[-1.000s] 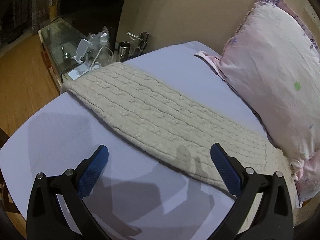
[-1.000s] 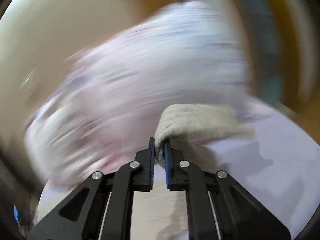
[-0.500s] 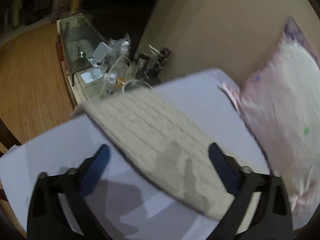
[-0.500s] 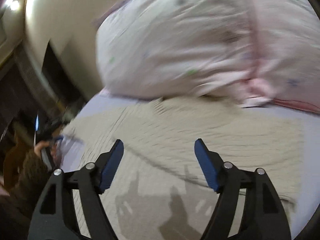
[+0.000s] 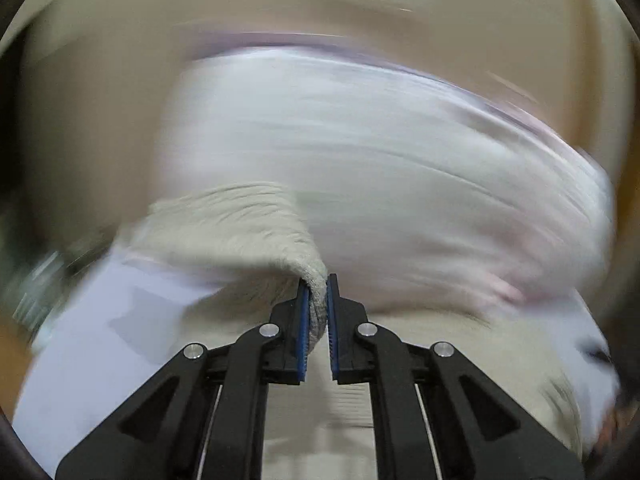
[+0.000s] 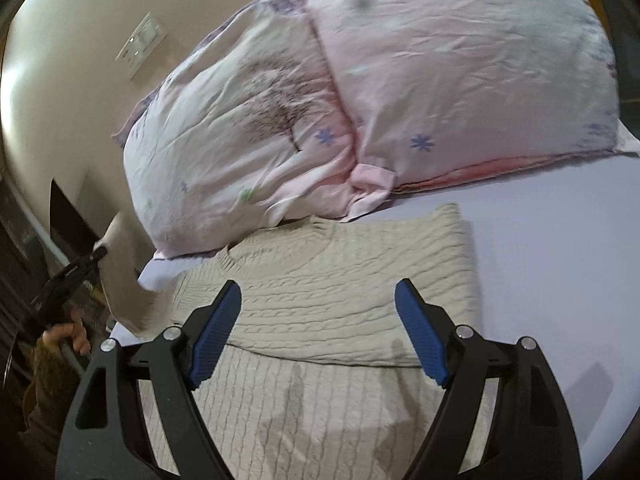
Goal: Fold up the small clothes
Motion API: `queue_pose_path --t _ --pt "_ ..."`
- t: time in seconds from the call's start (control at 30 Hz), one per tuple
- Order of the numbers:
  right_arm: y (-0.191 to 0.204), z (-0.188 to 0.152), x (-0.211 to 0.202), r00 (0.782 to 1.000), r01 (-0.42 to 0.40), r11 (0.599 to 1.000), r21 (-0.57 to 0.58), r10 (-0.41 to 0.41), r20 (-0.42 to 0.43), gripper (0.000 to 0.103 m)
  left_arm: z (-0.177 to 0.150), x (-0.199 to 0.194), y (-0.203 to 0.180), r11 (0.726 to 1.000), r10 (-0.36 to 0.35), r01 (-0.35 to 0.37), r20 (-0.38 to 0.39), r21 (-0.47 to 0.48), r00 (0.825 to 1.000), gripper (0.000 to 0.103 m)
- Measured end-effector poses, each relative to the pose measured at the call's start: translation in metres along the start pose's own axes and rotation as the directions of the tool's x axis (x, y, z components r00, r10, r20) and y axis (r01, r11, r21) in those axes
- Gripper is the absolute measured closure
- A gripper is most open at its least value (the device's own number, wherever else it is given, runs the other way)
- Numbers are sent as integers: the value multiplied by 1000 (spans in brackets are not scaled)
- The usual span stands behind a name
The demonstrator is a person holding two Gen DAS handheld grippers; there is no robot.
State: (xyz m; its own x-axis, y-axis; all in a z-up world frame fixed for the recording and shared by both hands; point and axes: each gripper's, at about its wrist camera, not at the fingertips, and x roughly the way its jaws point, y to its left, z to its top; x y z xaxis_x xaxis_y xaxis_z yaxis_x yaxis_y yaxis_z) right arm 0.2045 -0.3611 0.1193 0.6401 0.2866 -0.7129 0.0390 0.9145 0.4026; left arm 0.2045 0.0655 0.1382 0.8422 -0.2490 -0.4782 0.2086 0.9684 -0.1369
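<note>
A cream cable-knit sweater [image 6: 328, 300] lies on the lavender bed sheet [image 6: 540, 264], its right side folded inward over the body. My left gripper [image 5: 316, 304] is shut on an edge of the sweater [image 5: 248, 224] and holds it lifted above the bed; that view is heavily motion-blurred. In the right wrist view the left gripper [image 6: 86, 264] shows at the far left with the raised cloth [image 6: 120, 276] hanging from it. My right gripper [image 6: 318, 332] is open and empty, hovering above the folded sweater.
Two pale pink pillows [image 6: 360, 92] lean against the beige wall [image 6: 60, 52] just behind the sweater's collar. A wall switch plate [image 6: 142, 46] is above them. The bed's edge is at the left, with dark furniture [image 6: 24, 240] beyond.
My left gripper went from open above the sweater to shut on its edge, and it is lifting and swinging fast. My right gripper let go of the sweater and now hovers open.
</note>
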Motion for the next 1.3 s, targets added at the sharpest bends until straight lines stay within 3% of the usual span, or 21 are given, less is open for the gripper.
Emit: queue_pose_path --t 0.03,0.1,0.13,0.2,0.27,0.33,0.37,0.47,0.6,0.73,0.77,0.87,0.9,0.97,1.0,1.03,1.07,1.1,1.23,1.27,1.3 --pt "-3 -2 -2 1000 3 1000 12 -3 -2 24 -6 10 -36 995 -70 72 -23 70 997 96" --pt "-13 -8 -2 1000 9 999 46 -9 -18 24 -31 41 -115 953 -166 194 -134 234 977 95" --pt "-16 -10 -3 1000 15 998 57 -14 -26 24 -45 53 -143 928 -168 219 -189 301 968 94" --pt "-24 -17 -13 999 24 997 78 -21 -38 24 -61 56 -157 911 -171 242 -227 335 959 94" --pt "-32 -25 -29 999 46 996 74 -44 -32 24 -63 39 -140 926 -178 237 -214 294 961 87" --pt "-41 -35 -44 997 63 995 77 -59 -42 24 -64 9 -97 964 -134 168 -169 204 976 47" --pt "-48 -43 -51 996 68 994 87 -64 -55 24 -68 -6 -76 979 -103 128 -155 161 983 42" --pt "-66 -66 -61 992 76 988 131 -63 -106 24 -93 -38 -16 999 -27 35 -219 33 975 39" --pt "-82 -105 -68 979 88 977 193 -49 -200 29 -142 -65 39 988 -25 -30 -347 -152 937 37" --pt "-78 -134 -85 974 -16 972 236 69 -216 43 -180 -83 56 961 -133 29 -370 -273 919 33" --pt "-75 -143 -88 967 -53 969 242 110 -230 46 -185 -92 56 960 -148 51 -341 -276 928 33" --pt "-66 -167 -97 940 -150 954 260 220 -262 55 -195 -106 49 932 -267 159 -317 -327 910 37" --pt "-62 -178 -99 919 -199 939 280 278 -279 58 -201 -112 47 917 -311 198 -308 -346 899 45" --pt "-60 -194 -105 901 -243 925 291 326 -286 65 -211 -120 45 904 -342 226 -297 -362 891 58" --pt "-60 -202 -107 884 -280 907 315 372 -284 73 -217 -124 46 887 -372 243 -296 -392 880 69" --pt "-60 -207 -107 870 -302 894 330 400 -288 93 -220 -124 48 872 -394 253 -294 -420 871 83" --pt "-58 -210 -105 863 -314 888 336 414 -291 95 -224 -124 51 848 -430 271 -291 -456 855 90" --pt "-55 -209 -103 858 -330 883 335 428 -283 95 -224 -123 50 842 -439 276 -289 -464 851 95" --pt "-42 -164 -107 854 -446 847 289 499 -146 95 -196 -125 41 850 -452 327 -251 -414 856 96" --pt "-40 -143 -107 854 -473 840 266 511 -95 95 -183 -123 40 853 -448 338 -228 -397 864 97" --pt "-39 -125 -106 854 -491 834 251 518 -49 95 -159 -118 41 864 -428 339 -188 -372 884 97"
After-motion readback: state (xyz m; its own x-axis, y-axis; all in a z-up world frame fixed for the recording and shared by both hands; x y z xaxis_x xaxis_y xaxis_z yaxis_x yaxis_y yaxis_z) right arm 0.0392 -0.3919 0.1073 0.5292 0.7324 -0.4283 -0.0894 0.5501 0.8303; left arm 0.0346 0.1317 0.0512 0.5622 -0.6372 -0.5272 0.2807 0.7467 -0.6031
